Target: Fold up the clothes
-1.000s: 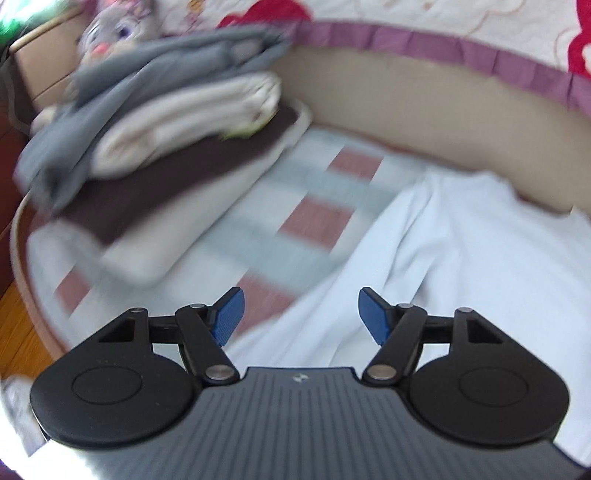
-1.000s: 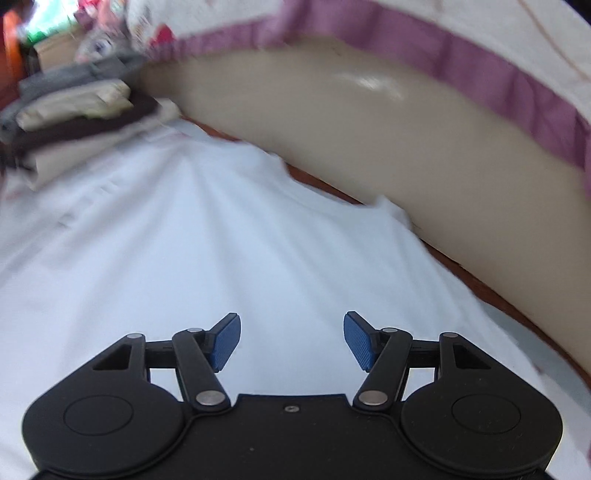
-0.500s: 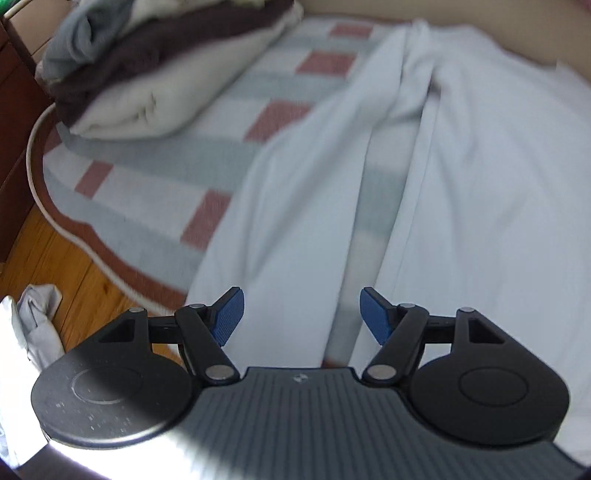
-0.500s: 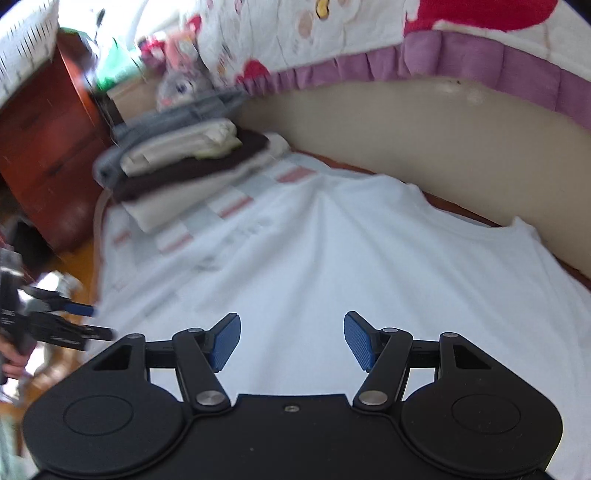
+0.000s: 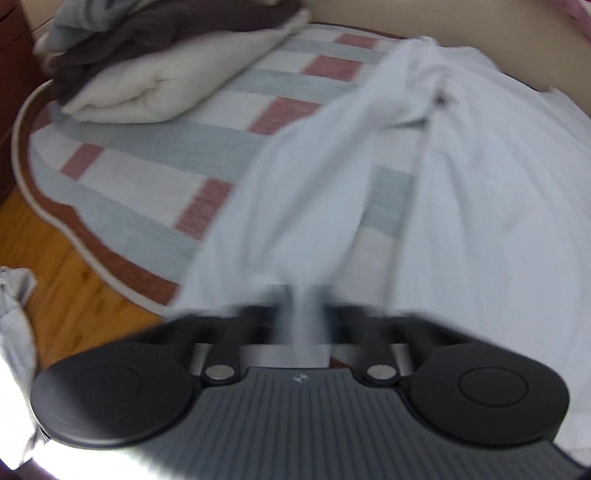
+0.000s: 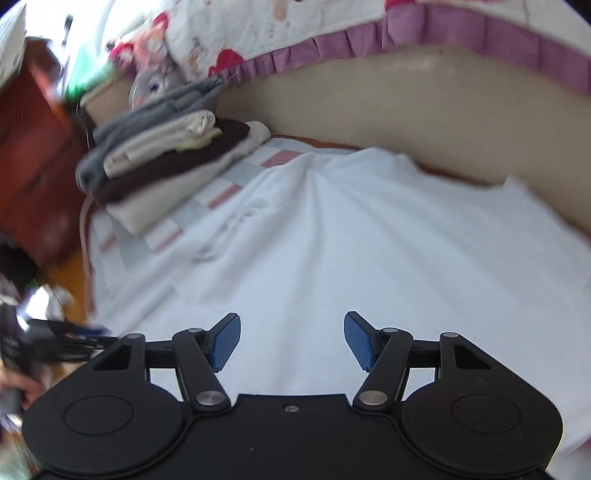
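Observation:
A white shirt (image 5: 480, 206) lies spread on a striped mat (image 5: 155, 155); it also shows in the right wrist view (image 6: 351, 236). My left gripper (image 5: 301, 314) is shut on the shirt's sleeve (image 5: 306, 192), which stretches up from the jaws; its fingers are blurred. My right gripper (image 6: 291, 341) is open and empty, held over the shirt's body. The left gripper also shows at the right wrist view's left edge (image 6: 66, 332), blurred.
A stack of folded clothes (image 5: 155, 62) sits at the mat's far left, also in the right wrist view (image 6: 166, 147). A beige bed side (image 6: 406, 103) with purple-frilled quilt (image 6: 443, 33) runs behind. Wooden floor (image 5: 55, 258) and a crumpled cloth (image 5: 14, 295) lie left. A red-brown cabinet (image 6: 33, 166) stands left.
My left gripper has dropped to the mat's near edge and shut on the shirt's sleeve. My right gripper stayed open and pulled back, with more of the room in view.

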{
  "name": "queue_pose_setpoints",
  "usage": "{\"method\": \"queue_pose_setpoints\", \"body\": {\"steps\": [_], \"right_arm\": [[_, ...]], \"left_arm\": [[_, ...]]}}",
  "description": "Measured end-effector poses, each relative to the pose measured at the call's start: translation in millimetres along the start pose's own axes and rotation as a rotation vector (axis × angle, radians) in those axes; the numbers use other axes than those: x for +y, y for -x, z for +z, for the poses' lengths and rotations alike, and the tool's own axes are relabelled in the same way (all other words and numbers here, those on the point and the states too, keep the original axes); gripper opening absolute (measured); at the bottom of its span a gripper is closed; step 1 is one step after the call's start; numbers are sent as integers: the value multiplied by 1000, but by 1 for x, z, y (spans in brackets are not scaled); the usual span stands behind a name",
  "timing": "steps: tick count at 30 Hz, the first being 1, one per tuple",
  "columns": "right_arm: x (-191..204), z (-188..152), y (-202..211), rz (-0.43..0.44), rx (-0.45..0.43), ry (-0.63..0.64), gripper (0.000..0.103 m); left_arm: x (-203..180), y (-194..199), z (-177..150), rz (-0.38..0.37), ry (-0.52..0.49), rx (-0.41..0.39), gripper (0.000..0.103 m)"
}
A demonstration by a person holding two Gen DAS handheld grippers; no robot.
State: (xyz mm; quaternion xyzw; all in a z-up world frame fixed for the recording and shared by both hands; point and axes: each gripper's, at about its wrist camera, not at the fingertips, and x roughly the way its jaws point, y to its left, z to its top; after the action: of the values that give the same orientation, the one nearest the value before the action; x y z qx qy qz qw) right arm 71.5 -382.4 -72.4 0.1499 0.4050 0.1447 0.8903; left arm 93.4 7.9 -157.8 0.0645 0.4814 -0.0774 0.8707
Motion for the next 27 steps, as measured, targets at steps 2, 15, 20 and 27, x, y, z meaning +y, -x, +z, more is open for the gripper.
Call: {"method": "queue_pose_setpoints", "body": {"steps": [2, 15, 20, 27], "right_arm": [[17, 1, -7, 34, -3, 3, 67], [75, 45, -80, -74, 64, 270, 68], [61, 54, -113, -61, 68, 228, 68], [28, 40, -149, -32, 49, 59, 68]], "left_arm": [[6, 4, 7, 35, -9, -32, 3], [77, 101, 166, 123, 201, -432, 3], [82, 114, 235, 293, 157, -538, 3], [102, 72, 297, 483, 133, -517, 0]]}}
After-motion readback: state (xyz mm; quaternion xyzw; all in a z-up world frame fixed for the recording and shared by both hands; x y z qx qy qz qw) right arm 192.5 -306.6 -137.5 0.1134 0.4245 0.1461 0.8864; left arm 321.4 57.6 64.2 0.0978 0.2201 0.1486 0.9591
